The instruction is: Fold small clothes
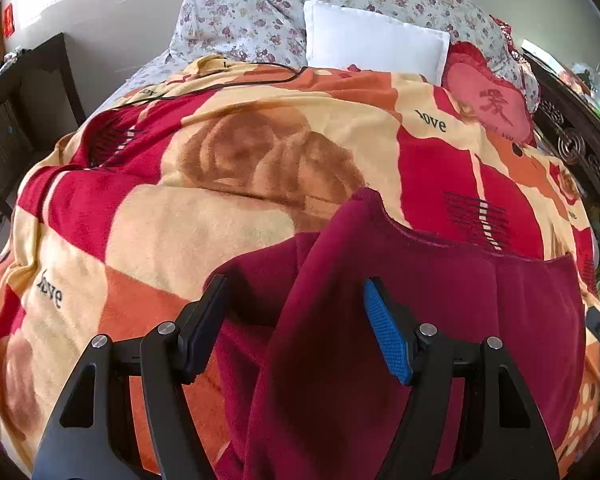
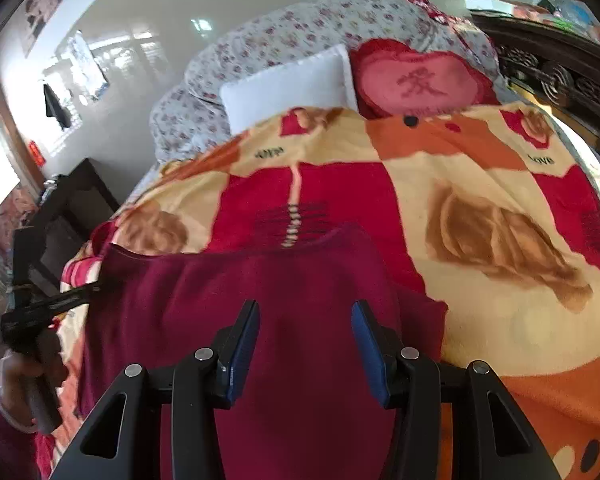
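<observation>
The near end of the maroon garment (image 1: 380,340) was cut off by the bottom edge in both wrist views, and part of it was hidden behind the fingers of the left gripper (image 1: 296,332) and the right gripper (image 2: 305,350). The far end of the blanket (image 1: 220,208) was covered by the white pillow (image 1: 376,40) and the heart cushion (image 1: 488,96). The items on the dark headboard shelf (image 1: 580,120) at the right edge were too blurred to be identified.

Home bedroom: bed under patterned blanket (image 1: 228,216), white pillow (image 1: 374,40), floral quilt (image 1: 236,20), carved headboard (image 2: 556,76).
</observation>
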